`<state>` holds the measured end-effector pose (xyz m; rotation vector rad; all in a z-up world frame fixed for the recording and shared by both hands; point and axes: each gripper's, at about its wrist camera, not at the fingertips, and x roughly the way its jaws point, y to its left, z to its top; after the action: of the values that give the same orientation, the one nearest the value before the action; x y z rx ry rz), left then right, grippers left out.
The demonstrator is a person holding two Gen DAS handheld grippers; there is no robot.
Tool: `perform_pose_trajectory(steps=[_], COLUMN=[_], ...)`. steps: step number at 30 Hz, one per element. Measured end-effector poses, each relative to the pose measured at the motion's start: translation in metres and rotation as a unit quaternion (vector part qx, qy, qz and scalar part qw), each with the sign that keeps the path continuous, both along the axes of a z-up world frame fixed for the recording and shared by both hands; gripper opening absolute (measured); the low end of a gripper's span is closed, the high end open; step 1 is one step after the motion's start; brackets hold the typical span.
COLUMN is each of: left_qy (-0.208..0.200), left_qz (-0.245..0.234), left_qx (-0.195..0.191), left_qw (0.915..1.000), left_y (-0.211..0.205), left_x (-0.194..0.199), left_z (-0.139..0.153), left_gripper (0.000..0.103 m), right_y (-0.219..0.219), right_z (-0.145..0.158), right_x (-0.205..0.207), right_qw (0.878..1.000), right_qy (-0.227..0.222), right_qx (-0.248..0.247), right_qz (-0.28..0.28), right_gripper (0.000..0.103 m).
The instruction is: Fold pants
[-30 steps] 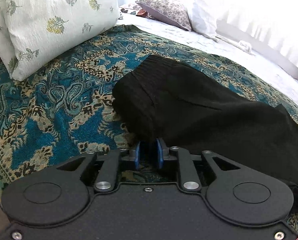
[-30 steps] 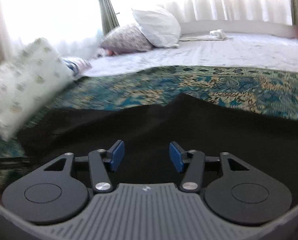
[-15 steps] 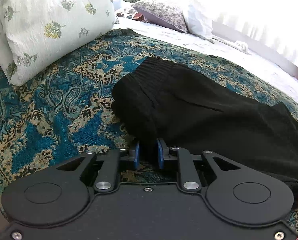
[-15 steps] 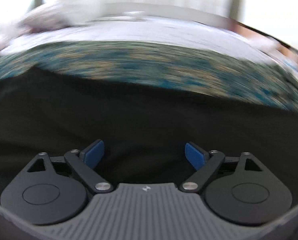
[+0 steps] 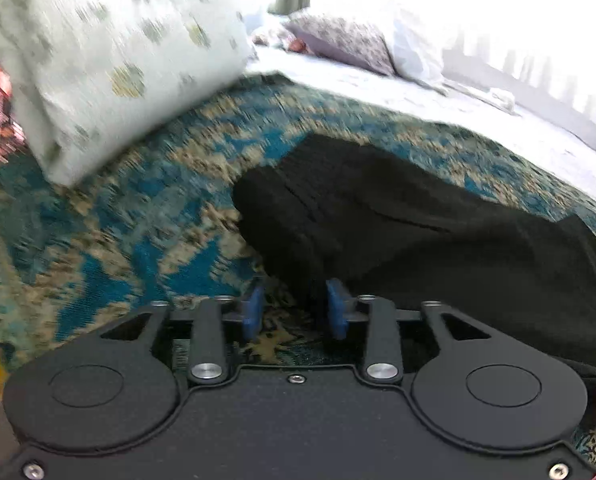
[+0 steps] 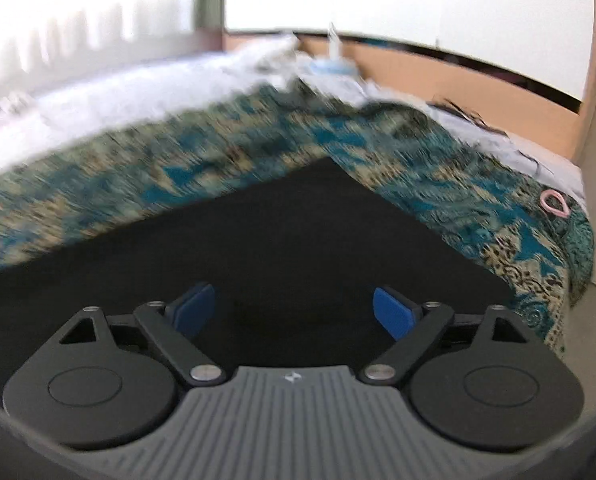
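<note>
Lying on the patterned bedspread (image 5: 109,272), the black pants (image 5: 418,232) run lengthwise from frame centre toward the right edge. Left gripper (image 5: 293,312), jaws part-open, straddles their near corner; right gripper (image 6: 293,312), jaws wide and empty, hovers above the cloth.

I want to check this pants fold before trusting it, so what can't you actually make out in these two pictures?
- Left wrist view: whether the left gripper pinches the black pants; its jaws stand apart, the right one meeting dark cloth.
- Left wrist view: the pants' far end, cut off by the right edge.
- Right wrist view: the bedspread pattern, motion-blurred.
- Right wrist view: the waistband, out of frame; the right gripper hides near cloth.
</note>
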<state>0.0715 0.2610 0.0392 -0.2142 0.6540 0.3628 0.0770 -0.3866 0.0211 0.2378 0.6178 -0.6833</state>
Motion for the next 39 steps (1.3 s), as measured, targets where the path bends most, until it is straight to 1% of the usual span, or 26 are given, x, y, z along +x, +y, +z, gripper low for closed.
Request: perform_pose_trajectory(steps=[2, 5, 7, 8, 10, 12, 13, 15, 17, 19, 20, 22, 24, 25, 27, 29, 31, 33, 34, 35, 37, 39], left_qy=[-0.025, -0.075, -0.102, -0.113, -0.126, -0.123, -0.112, -0.091, -0.081, -0.063, -0.050, -0.024, -0.013, -0.015, -0.013, -0.010, -0.008, -0.007, -0.007, -0.007, -0.006, -0.006], left_qz=[-0.008, -0.024, -0.053, -0.068, -0.106, -0.135, -0.148, -0.161, -0.177, -0.195, -0.198, -0.193, -0.183, -0.180, -0.178, -0.178, -0.177, -0.175, -0.174, -0.173, -0.167, -0.163], left_qx=[0.015, 0.037, 0.046, 0.046, 0.041, 0.032, 0.023, 0.007, -0.011, -0.008, 0.001, 0.018, 0.020, 0.023, 0.037, 0.047, 0.051, 0.057, 0.062, 0.065, 0.067, 0.066], left_qw=[0.9995, 0.9962, 0.9922, 0.9902, 0.9855, 0.9827, 0.9823, 0.9827, 0.9808, 0.9786, 0.9790, 0.9808, 0.9828, 0.9833, 0.9832, 0.9829, 0.9828, 0.9828, 0.9828, 0.9828, 0.9836, 0.9844], left_y=[-0.010, -0.029, -0.045, -0.054, -0.074, -0.093, -0.102, -0.113, -0.120, -0.128, -0.130, -0.131, -0.130, -0.128, -0.128, -0.126, -0.127, -0.129, -0.131, -0.131, -0.133, -0.136], left_x=[-0.010, -0.016, -0.010, -0.005, 0.010, 0.028, 0.037, 0.043, 0.036, 0.024, 0.019, 0.013, 0.007, 0.003, -0.001, -0.004, -0.005, -0.005, -0.005, -0.004, -0.004, -0.004], left_z=[0.016, 0.047, 0.066, 0.072, 0.079, 0.075, 0.068, 0.054, 0.036, 0.018, 0.007, -0.010, -0.020, -0.022, -0.023, -0.025, -0.026, -0.026, -0.027, -0.025, -0.024, -0.021], left_gripper=[0.041, 0.048, 0.051, 0.054, 0.054, 0.048, 0.045, 0.035, 0.034, 0.035, 0.035, 0.035, 0.033, 0.033, 0.033, 0.033, 0.033, 0.033, 0.033, 0.033, 0.033, 0.032], right_y=[0.019, 0.052, 0.074, 0.087, 0.111, 0.137, 0.147, 0.160, 0.166, 0.159, 0.151, 0.133, 0.107, 0.093, 0.058, 0.019, -0.013, -0.038, -0.047, -0.056, -0.067, -0.072], right_z=[0.007, 0.015, 0.019, 0.020, 0.019, 0.018, 0.017, 0.012, 0.009, 0.004, 0.002, -0.003, -0.007, -0.009, -0.013, -0.015, -0.015, -0.013, -0.013, -0.012, -0.009, -0.008], right_x=[-0.011, -0.014, -0.011, -0.010, -0.007, -0.005, -0.005, -0.007, -0.014, -0.021, -0.024, -0.027, -0.032, -0.035, -0.039, -0.048, -0.062, -0.076, -0.083, -0.093, -0.114, -0.129], right_qw=[0.999, 0.995, 0.989, 0.985, 0.976, 0.963, 0.958, 0.947, 0.940, 0.937, 0.939, 0.945, 0.955, 0.961, 0.975, 0.989, 0.996, 0.999, 0.999, 0.997, 0.991, 0.984], right_qy=[-0.020, -0.039, -0.050, -0.054, -0.056, -0.051, -0.048, -0.038, -0.027, -0.019, -0.015, -0.001, 0.007, 0.009, 0.012, 0.002, -0.019, -0.029, -0.041, -0.062, -0.110, -0.140], right_qx=[-0.012, -0.029, -0.022, -0.020, -0.026, -0.042, -0.049, -0.065, -0.077, -0.076, -0.073, -0.065, -0.059, -0.057, -0.045, -0.011, 0.008, 0.019, 0.027, 0.039, 0.068, 0.100], right_qz=[0.030, 0.086, 0.136, 0.162, 0.211, 0.261, 0.279, 0.312, 0.332, 0.340, 0.337, 0.319, 0.290, 0.269, 0.216, 0.148, 0.085, 0.019, -0.001, -0.020, -0.042, -0.048], right_gripper=[0.094, 0.094, 0.094, 0.094, 0.094, 0.094, 0.094, 0.094, 0.094, 0.094, 0.094, 0.094, 0.094, 0.094, 0.094, 0.094, 0.093, 0.093, 0.093, 0.092, 0.092, 0.092])
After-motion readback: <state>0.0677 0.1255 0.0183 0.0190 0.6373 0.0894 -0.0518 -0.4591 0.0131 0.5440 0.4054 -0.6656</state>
